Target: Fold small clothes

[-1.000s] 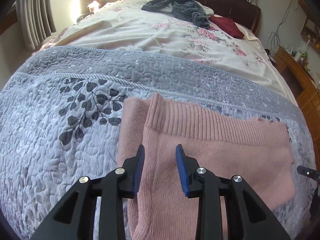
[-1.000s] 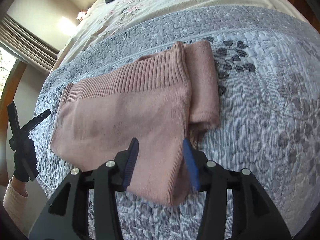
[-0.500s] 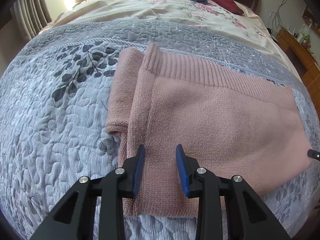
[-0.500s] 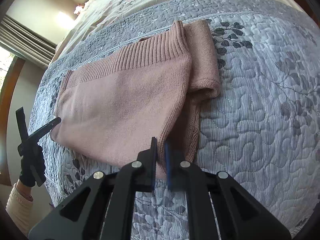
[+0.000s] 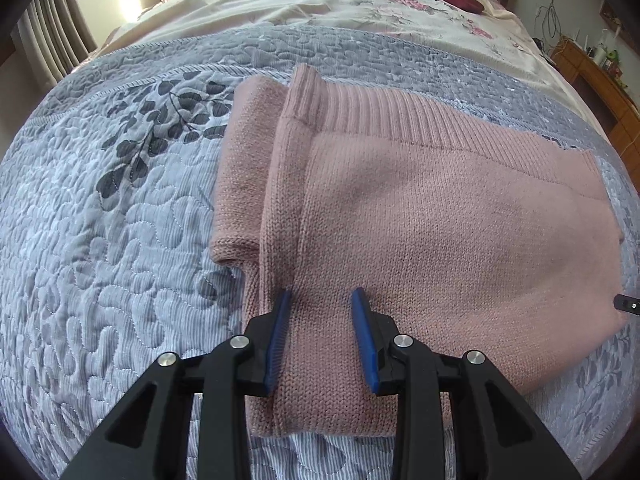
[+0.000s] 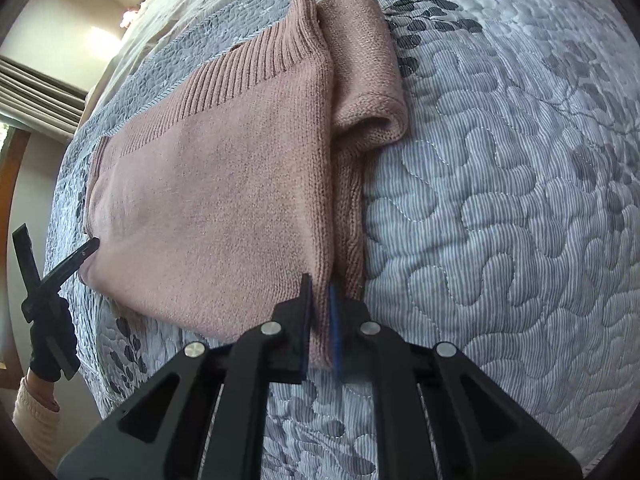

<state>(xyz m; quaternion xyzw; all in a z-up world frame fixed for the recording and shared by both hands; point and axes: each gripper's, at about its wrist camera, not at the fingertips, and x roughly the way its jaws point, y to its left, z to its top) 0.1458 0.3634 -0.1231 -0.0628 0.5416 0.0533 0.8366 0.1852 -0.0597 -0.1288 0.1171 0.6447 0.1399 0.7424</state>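
Right wrist: right tongs (image 6: 319, 312) pinching pink sweater (image 6: 208, 184), no readable writing.

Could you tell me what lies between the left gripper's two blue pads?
In the left wrist view, the open left gripper straddles only the pink knitted sweater.

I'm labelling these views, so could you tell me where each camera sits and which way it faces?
Left wrist: on the left gripper, open, facing along the bed over the sweater.
Right wrist: on the right gripper, shut on the sweater's edge; a gloved hand and sleeve show at left.
Both show the sweater.
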